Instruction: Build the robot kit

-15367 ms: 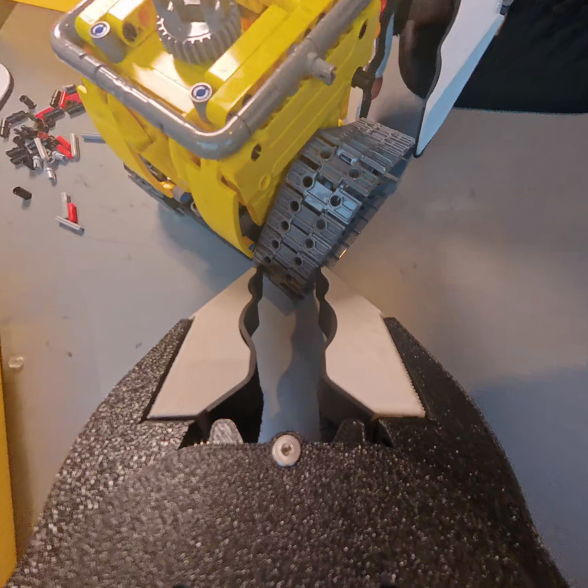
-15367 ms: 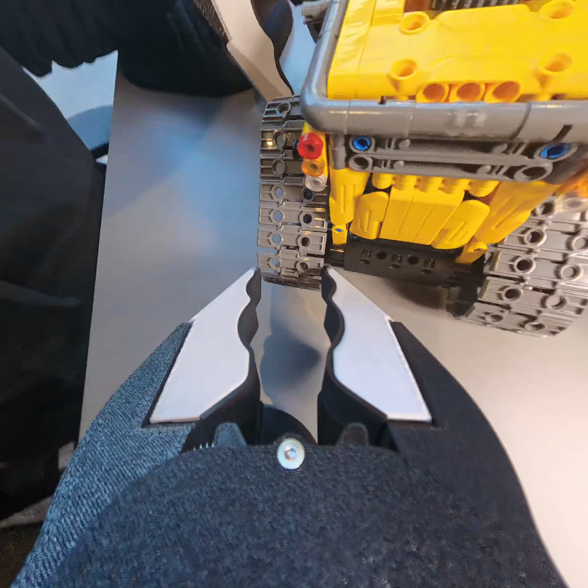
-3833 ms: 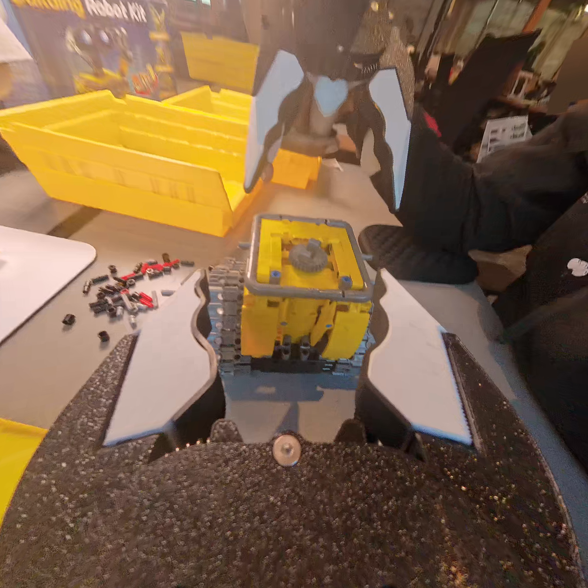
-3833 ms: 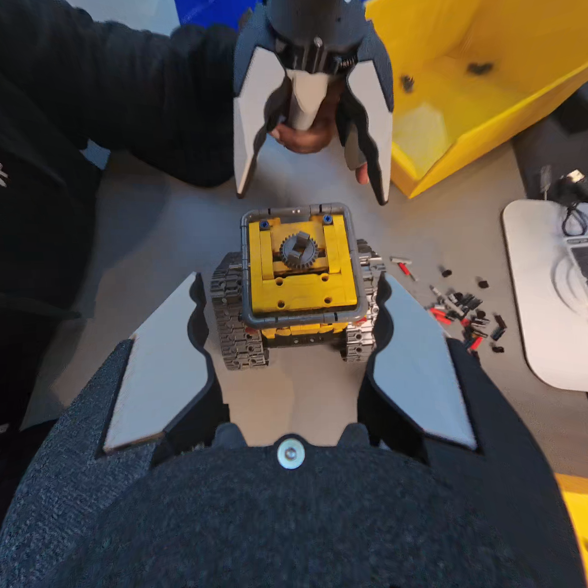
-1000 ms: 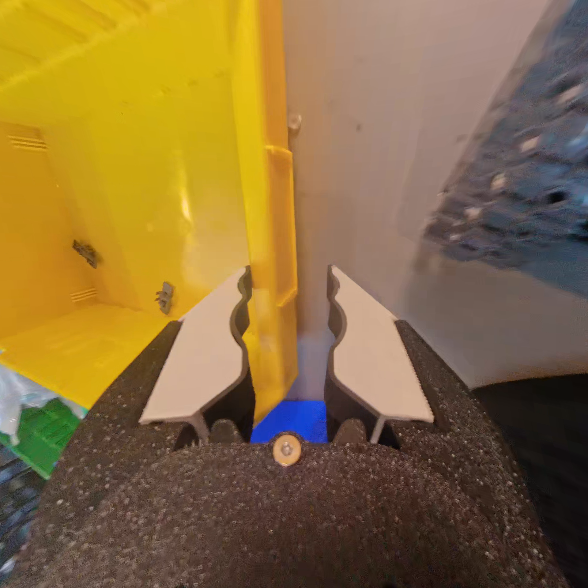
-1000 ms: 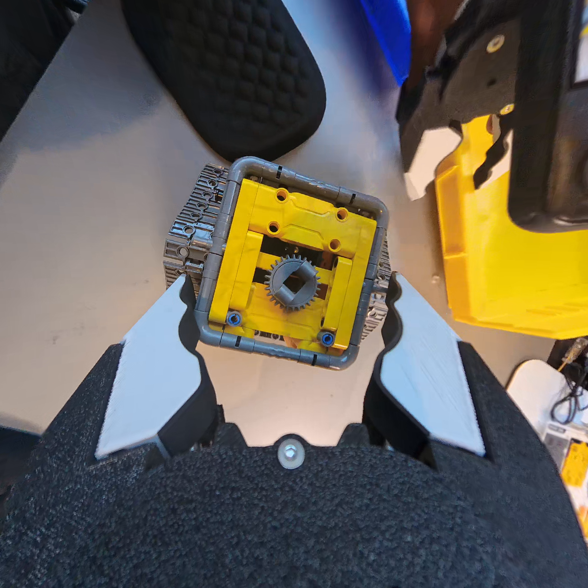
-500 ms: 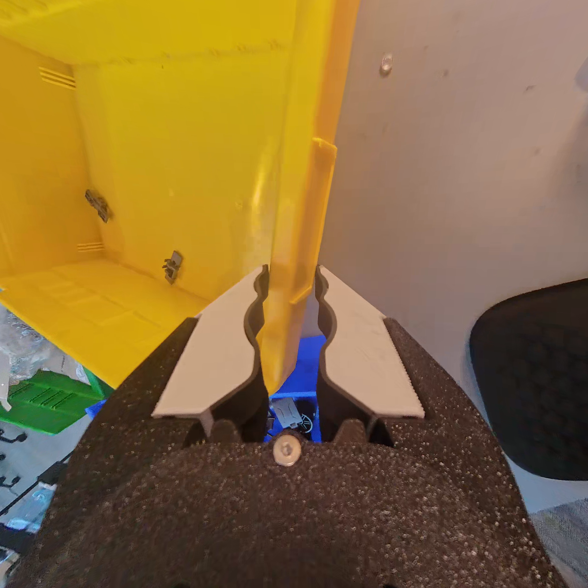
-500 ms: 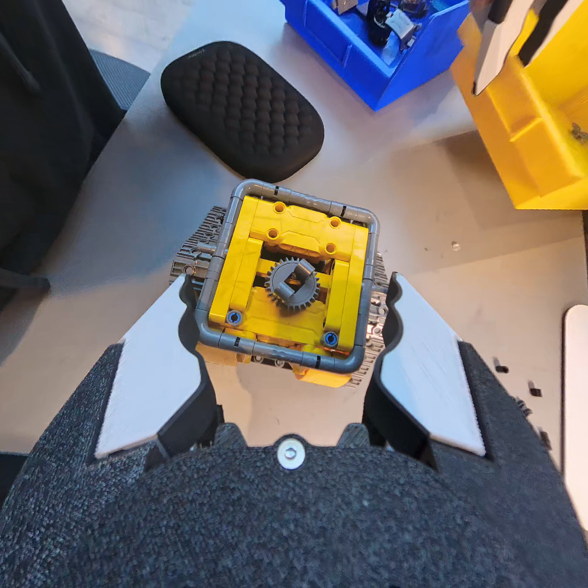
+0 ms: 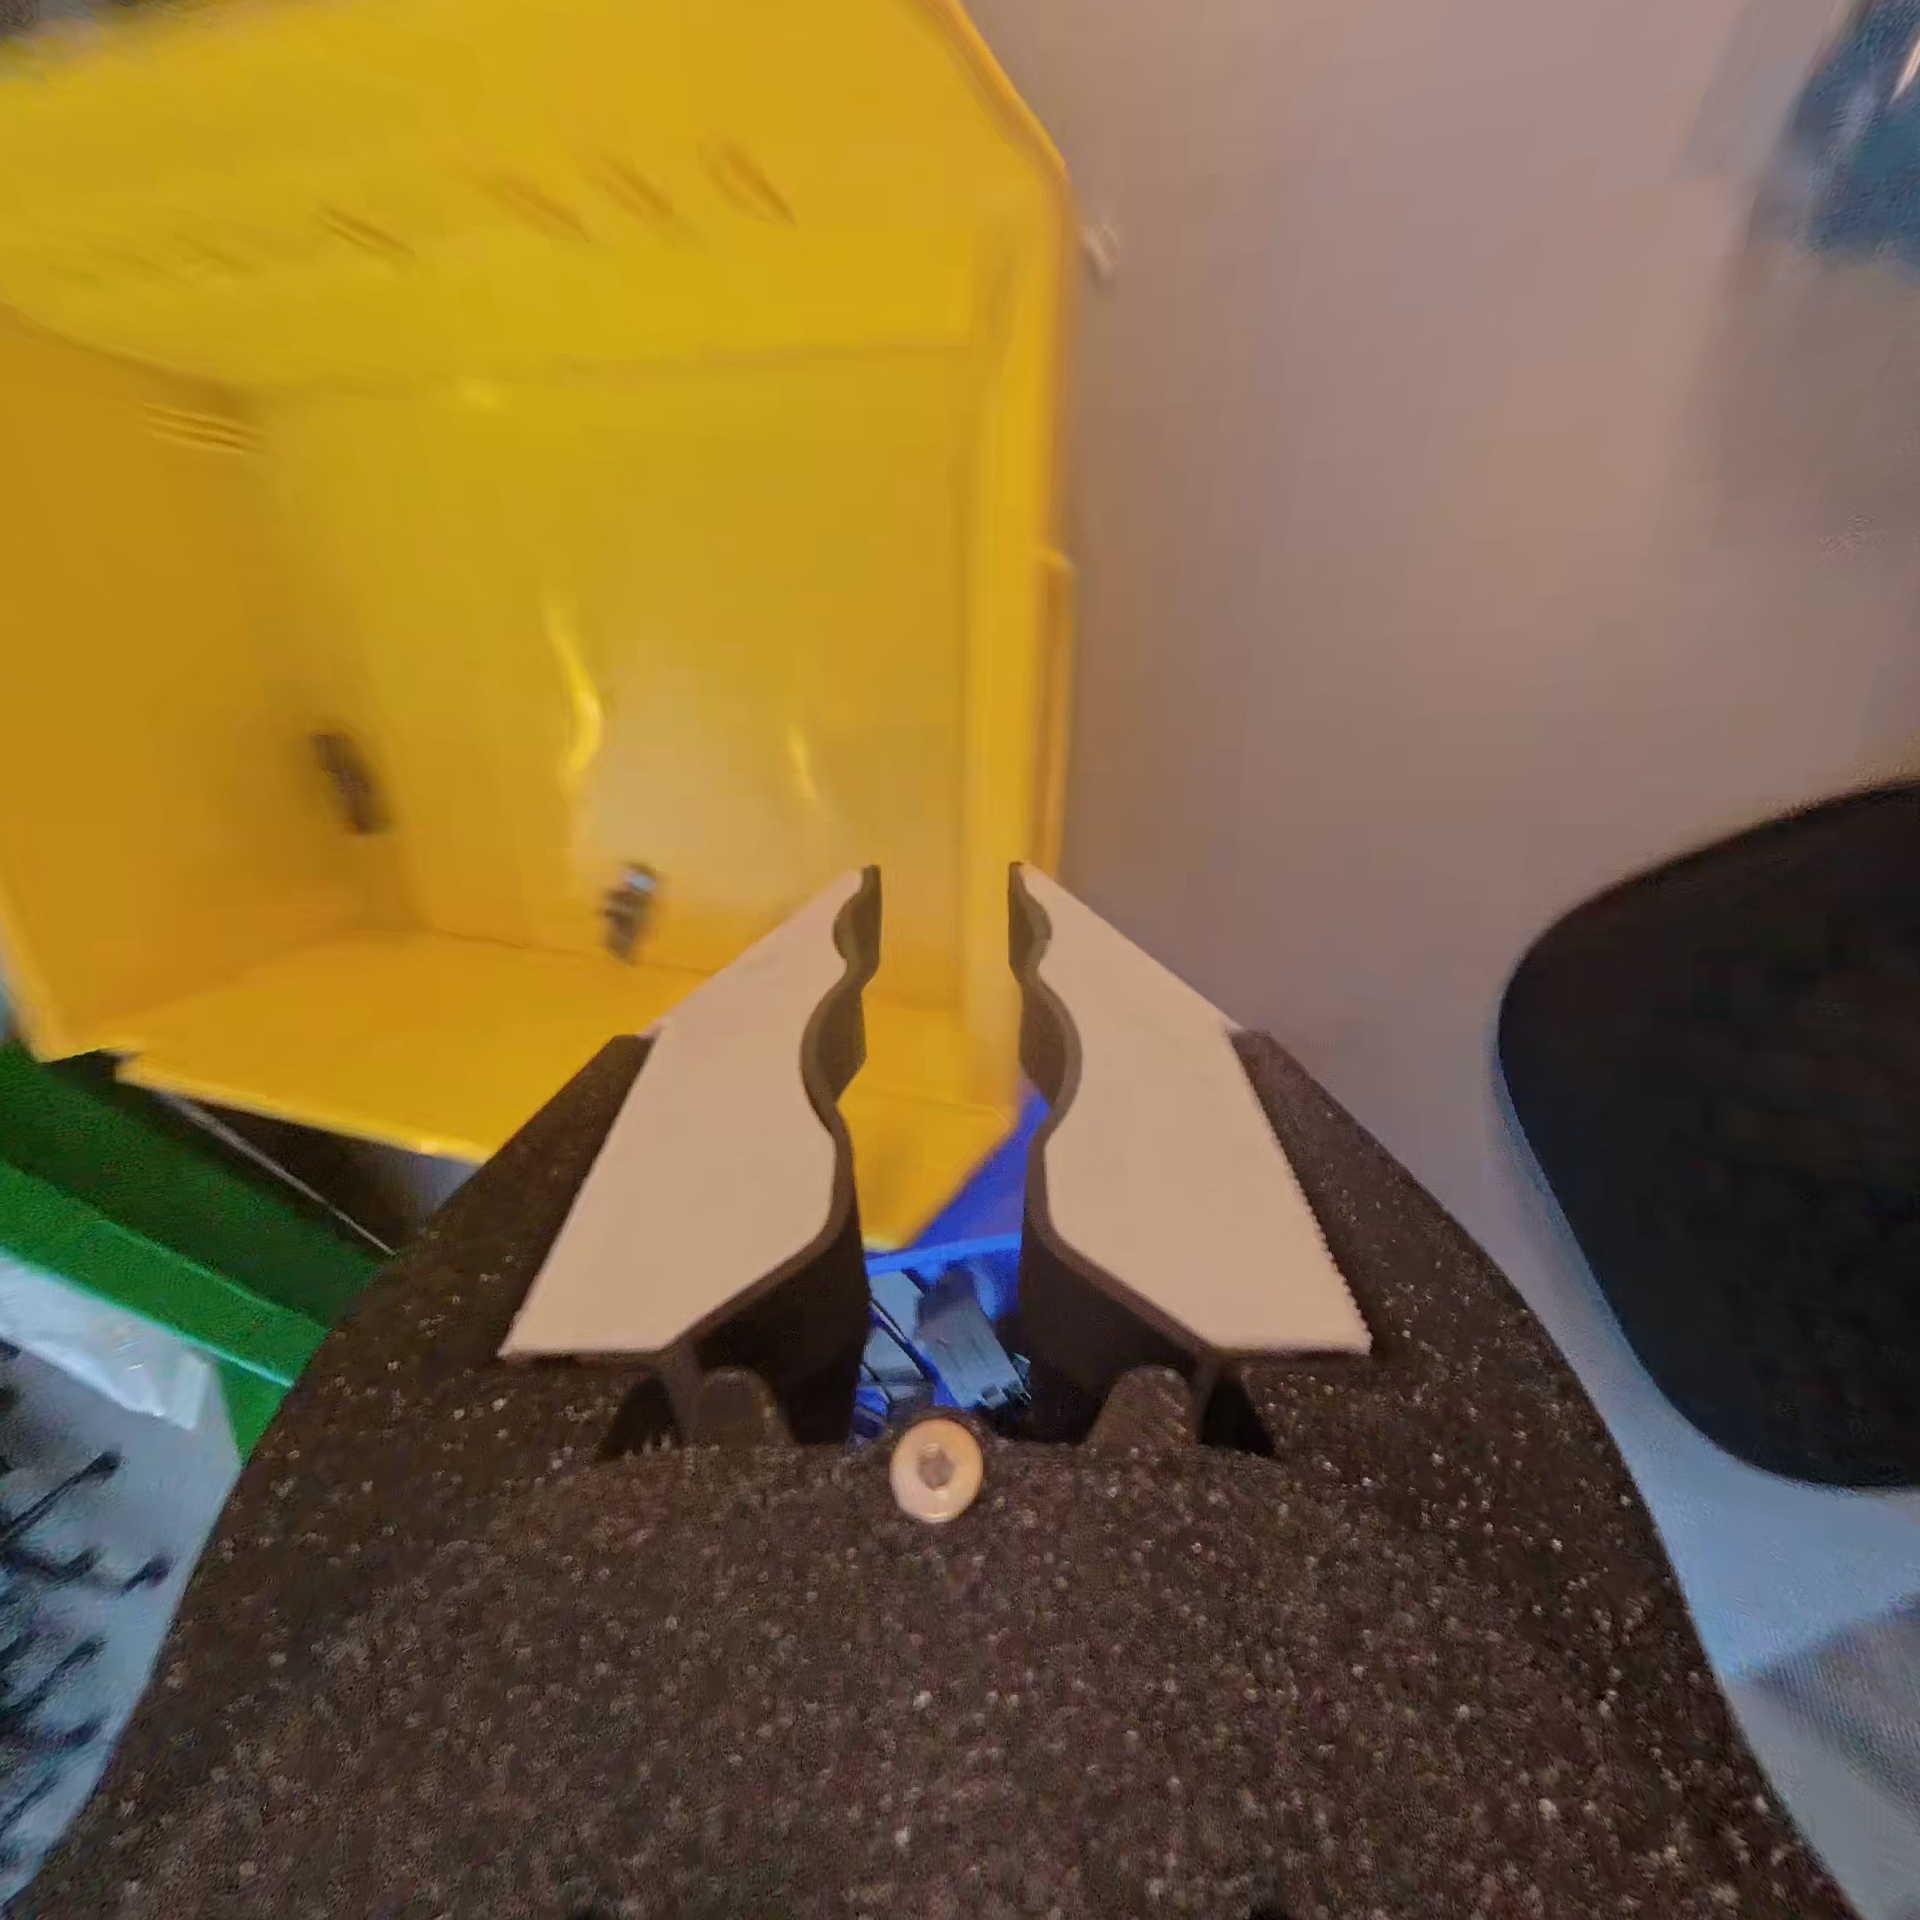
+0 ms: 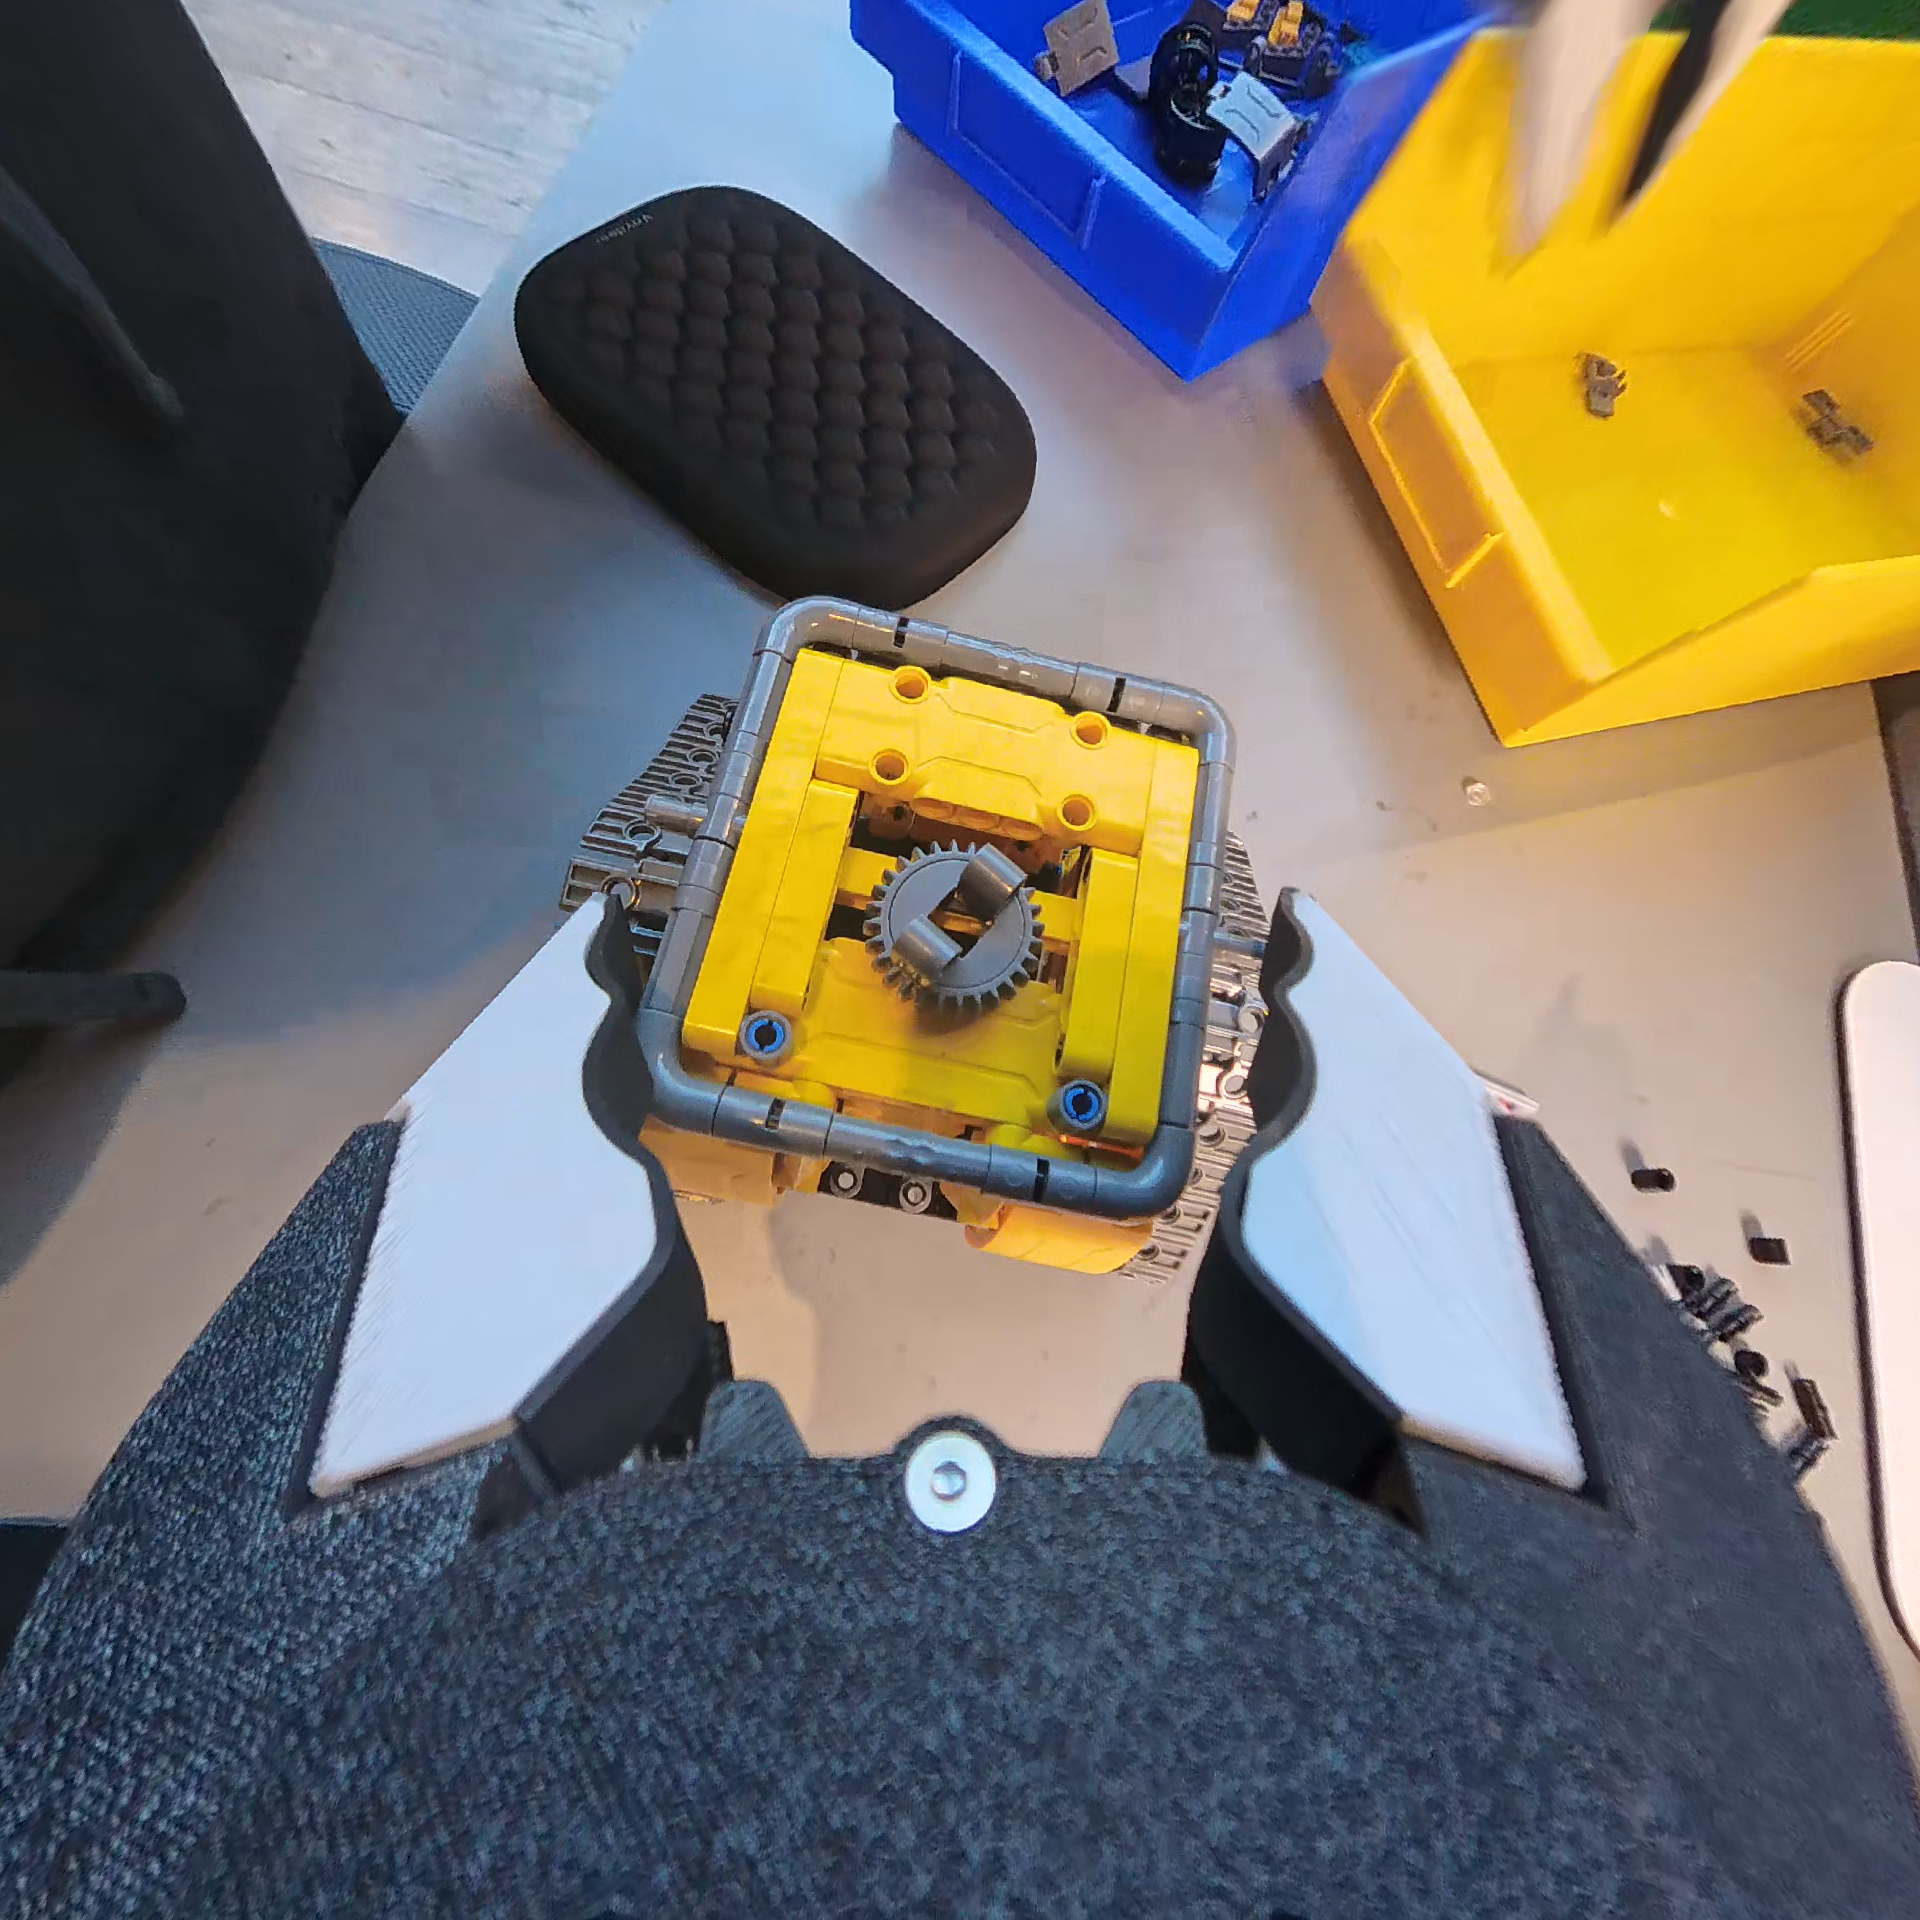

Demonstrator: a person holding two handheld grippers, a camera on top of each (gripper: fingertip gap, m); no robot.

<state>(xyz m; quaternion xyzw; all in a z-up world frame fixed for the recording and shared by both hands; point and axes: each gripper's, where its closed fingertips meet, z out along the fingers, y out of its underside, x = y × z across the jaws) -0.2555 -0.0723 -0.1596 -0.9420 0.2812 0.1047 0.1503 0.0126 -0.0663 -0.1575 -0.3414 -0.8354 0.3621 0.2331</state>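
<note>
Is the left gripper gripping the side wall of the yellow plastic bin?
Cannot tell. In the left wrist view the left gripper straddles the yellow plastic bin's side wall, but blur hides any contact.

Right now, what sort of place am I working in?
Probably a hobby or lab workbench for brick-kit building: a grey table holding a yellow tracked brick vehicle, a blue parts bin and a yellow parts bin with small pieces, and loose black pins.

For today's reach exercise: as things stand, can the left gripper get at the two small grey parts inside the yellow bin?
Probably yes. The left gripper straddles the wall of the yellow bin; the bin's top is open and nothing covers the grey parts.
</note>
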